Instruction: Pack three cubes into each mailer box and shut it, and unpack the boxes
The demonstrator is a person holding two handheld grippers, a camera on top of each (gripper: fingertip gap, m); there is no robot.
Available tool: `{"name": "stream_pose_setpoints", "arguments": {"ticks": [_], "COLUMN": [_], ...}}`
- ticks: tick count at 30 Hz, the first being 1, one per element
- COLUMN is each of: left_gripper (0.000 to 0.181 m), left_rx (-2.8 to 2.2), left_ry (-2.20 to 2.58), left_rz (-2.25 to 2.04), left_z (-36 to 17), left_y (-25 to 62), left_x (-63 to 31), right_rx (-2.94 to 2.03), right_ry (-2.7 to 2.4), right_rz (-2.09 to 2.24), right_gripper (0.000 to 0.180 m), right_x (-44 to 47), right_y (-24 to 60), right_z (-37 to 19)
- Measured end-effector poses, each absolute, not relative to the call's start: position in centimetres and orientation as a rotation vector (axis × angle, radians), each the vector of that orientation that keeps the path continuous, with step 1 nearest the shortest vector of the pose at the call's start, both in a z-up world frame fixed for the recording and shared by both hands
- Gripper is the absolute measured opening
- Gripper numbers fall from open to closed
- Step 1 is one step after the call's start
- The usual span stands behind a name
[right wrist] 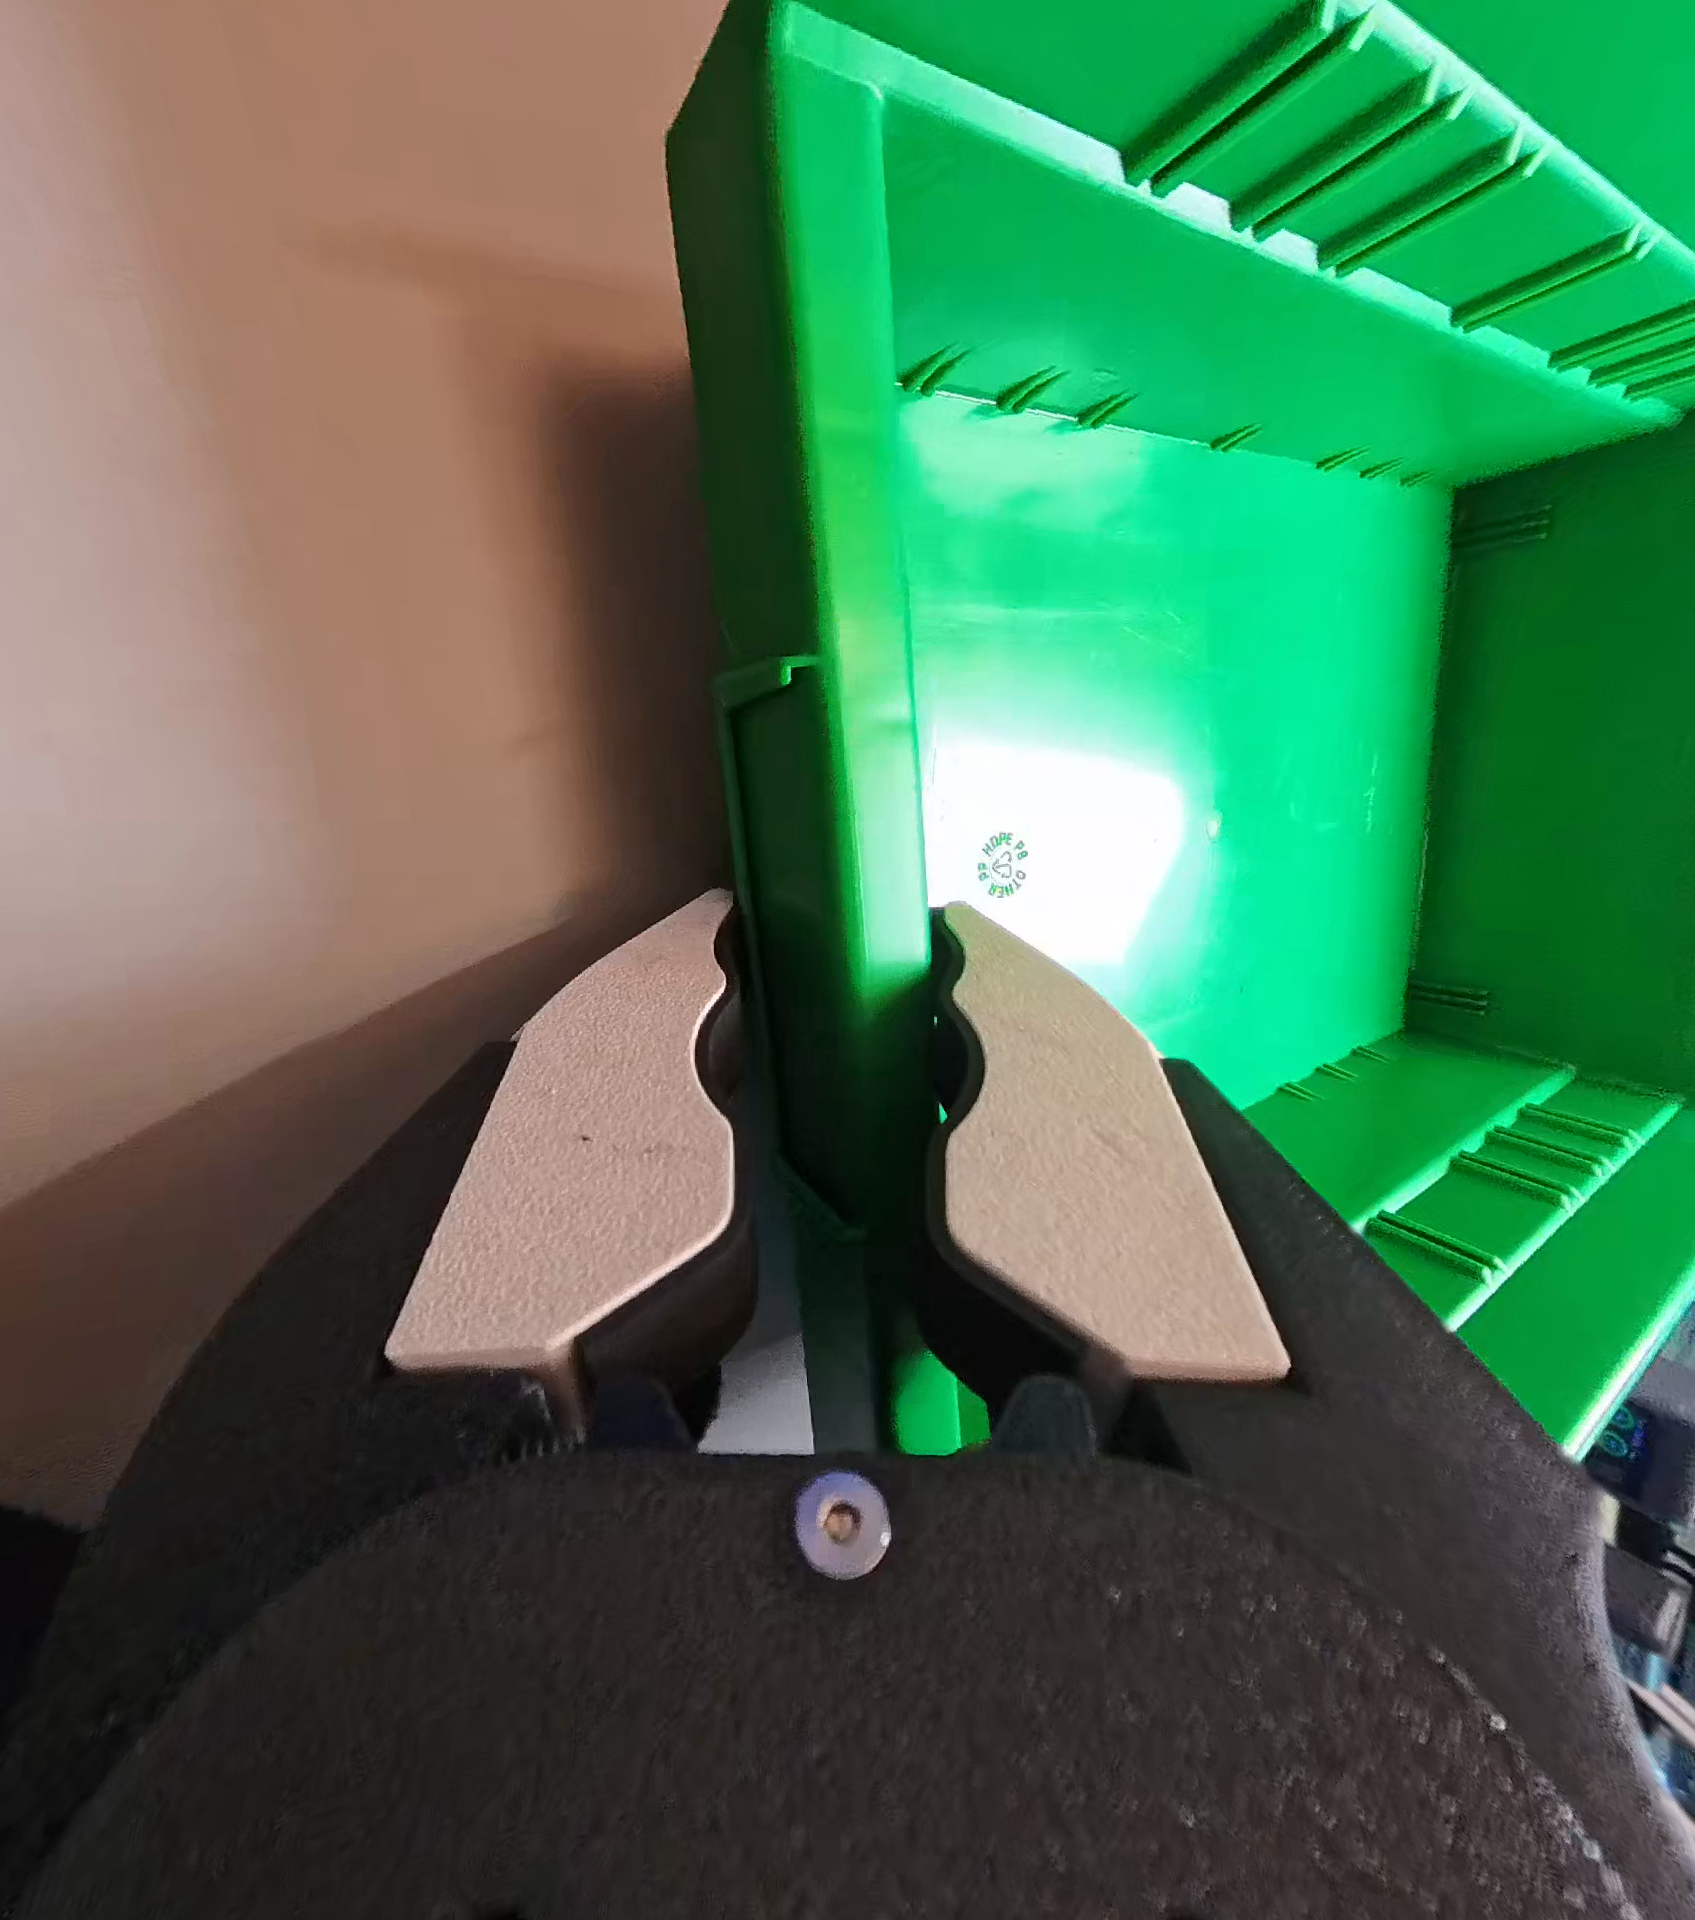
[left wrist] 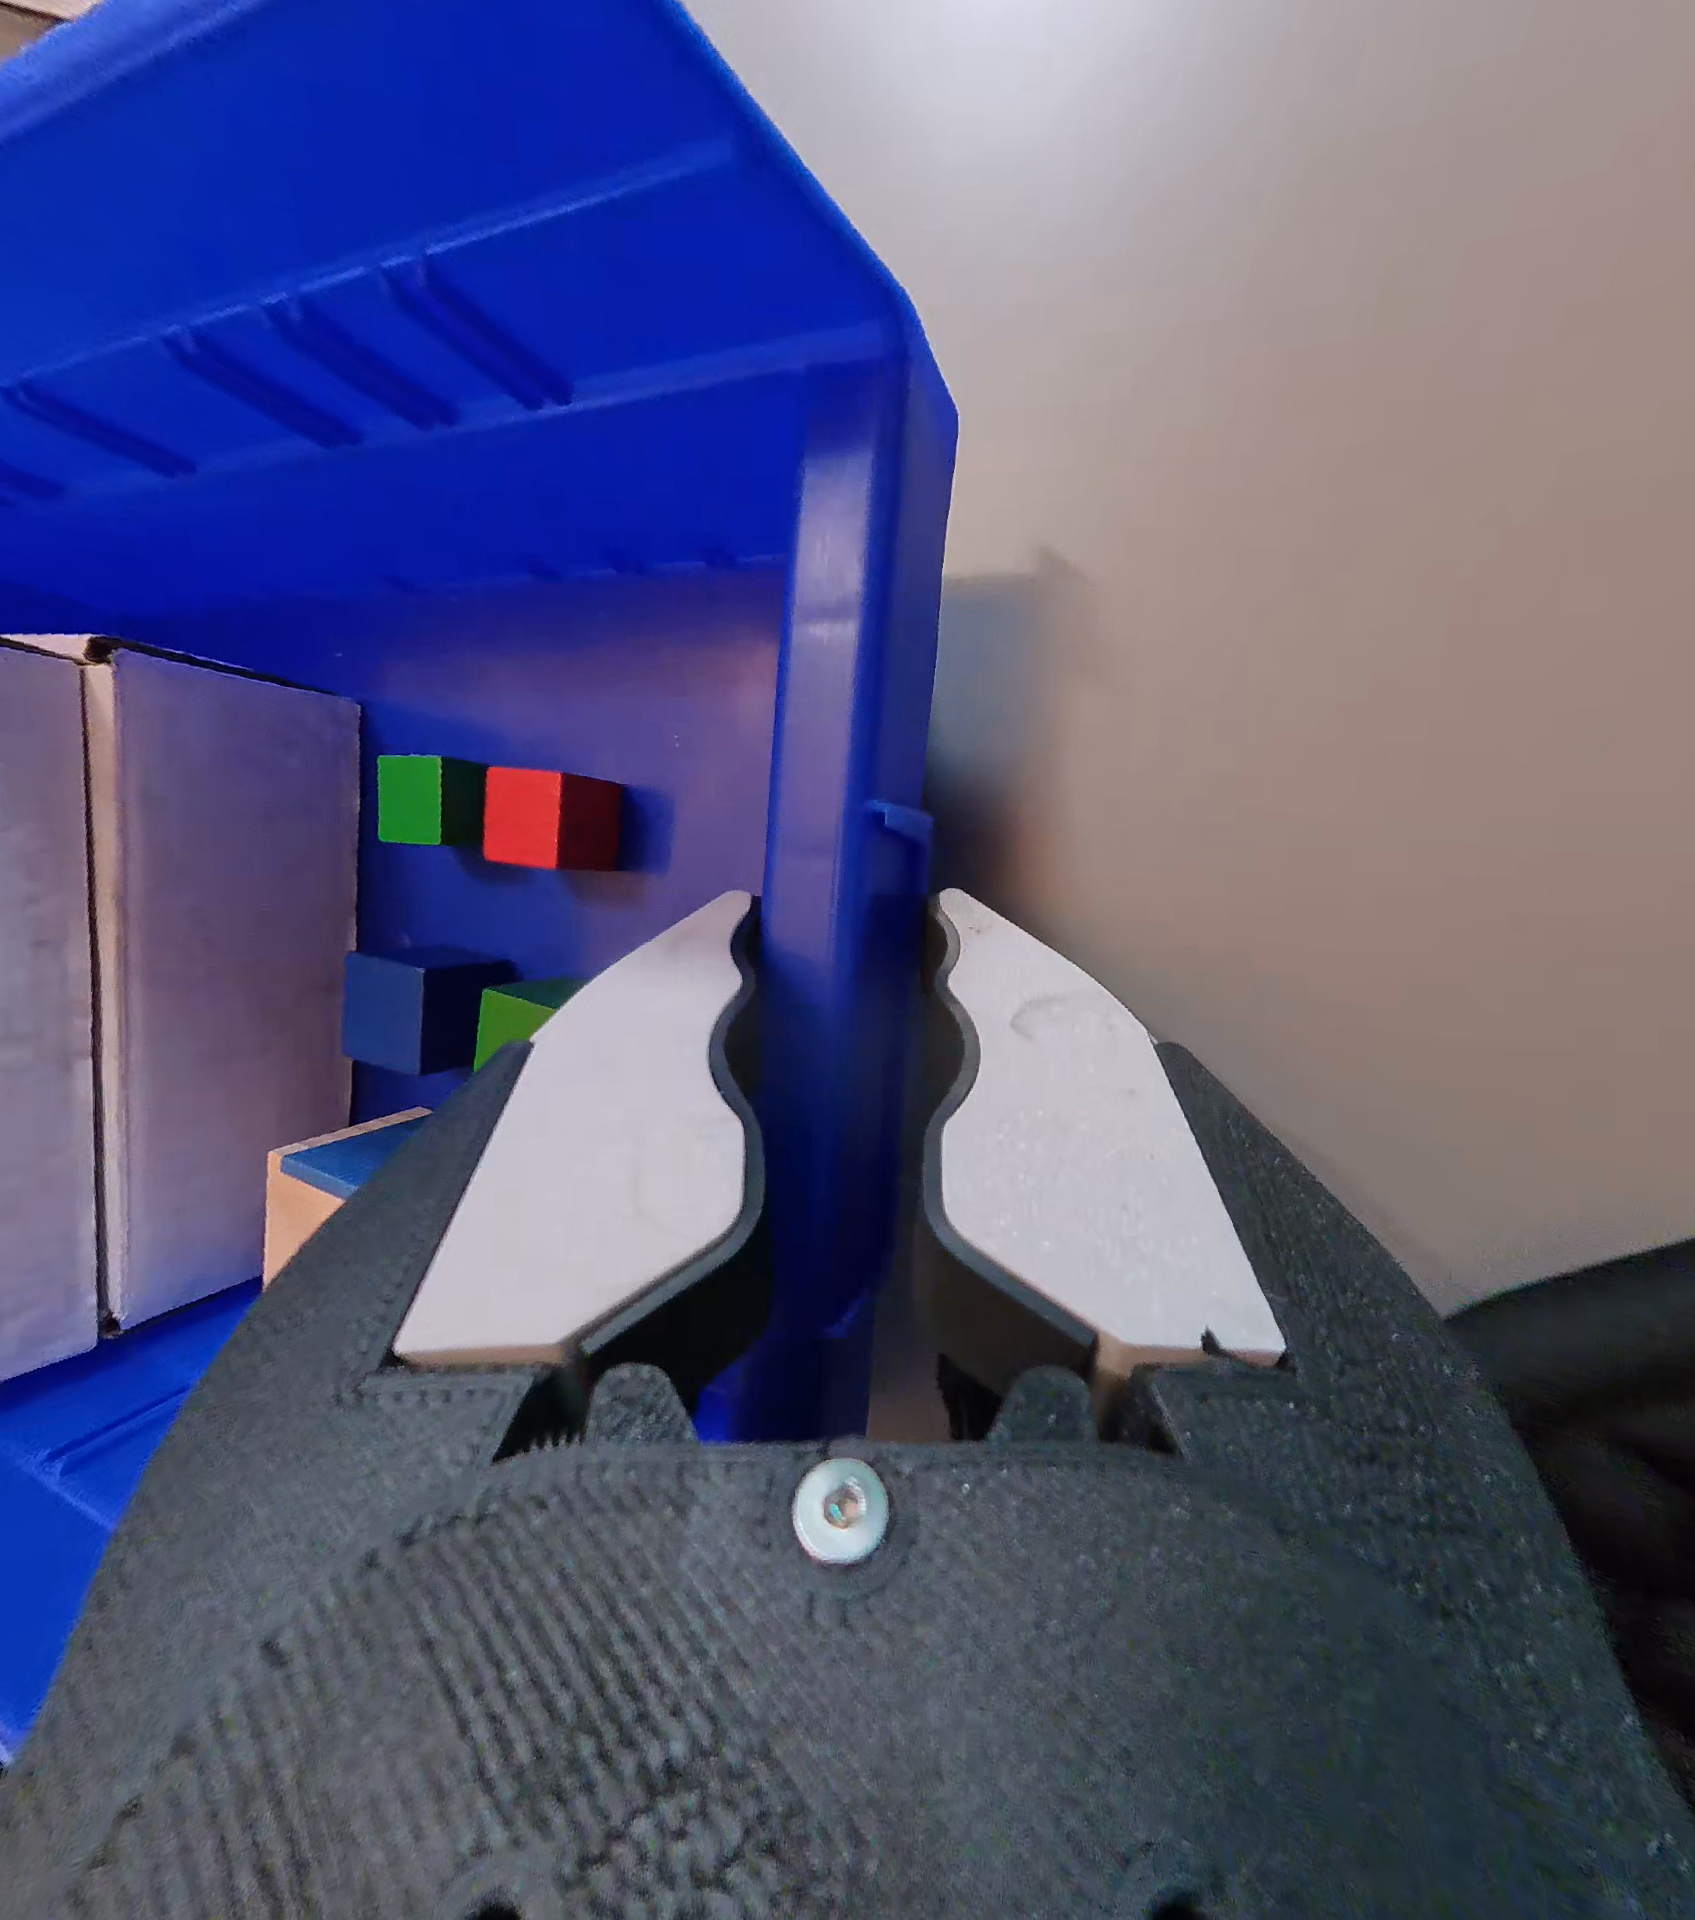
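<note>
Left gripper pinches the blue bin wall. Inside that bin, mailer boxes stand left of the wall; red cube, green cube and blue cube lie between. Right gripper pinches the green bin wall; the bin appears empty. Risk: the blue bin seems tilted, so cubes may slide or its thin wall slip from the pads.
</note>
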State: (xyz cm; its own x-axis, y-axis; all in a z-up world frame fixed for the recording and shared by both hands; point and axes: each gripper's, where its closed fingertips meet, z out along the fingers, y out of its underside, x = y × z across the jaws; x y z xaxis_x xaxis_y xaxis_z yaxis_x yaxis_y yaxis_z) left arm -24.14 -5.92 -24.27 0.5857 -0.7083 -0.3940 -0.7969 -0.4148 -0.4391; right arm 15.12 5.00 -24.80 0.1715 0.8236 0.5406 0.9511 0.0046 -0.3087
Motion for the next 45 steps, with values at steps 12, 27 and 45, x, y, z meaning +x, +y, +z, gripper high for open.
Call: {"name": "stream_pose_setpoints", "arguments": {"ticks": [12,27,45], "left_gripper": [0.028,0.037,0.089], "left_rx": [-2.184,-2.085,-2.306], "left_ry": [1.238,1.105,0.954], "left_rz": [0.184,0.137,0.338], "left_z": [-24.3,-21.8,-12.6], "left_y": [-1.0,1.6,11.0], "left_x": [-26.5,-26.7,-38.3], "right_rx": [-1.763,-1.738,-1.595], "right_ry": [-1.766,-1.305,-0.908], "right_rz": [-0.324,-0.019,0.678], "right_gripper": [0.031,0.045,0.047], "right_x": [16.2,12.4,6.6], "right_y": [10.3,7.6,1.2], "right_z": [-24.8,-19.3,-16.8]}}
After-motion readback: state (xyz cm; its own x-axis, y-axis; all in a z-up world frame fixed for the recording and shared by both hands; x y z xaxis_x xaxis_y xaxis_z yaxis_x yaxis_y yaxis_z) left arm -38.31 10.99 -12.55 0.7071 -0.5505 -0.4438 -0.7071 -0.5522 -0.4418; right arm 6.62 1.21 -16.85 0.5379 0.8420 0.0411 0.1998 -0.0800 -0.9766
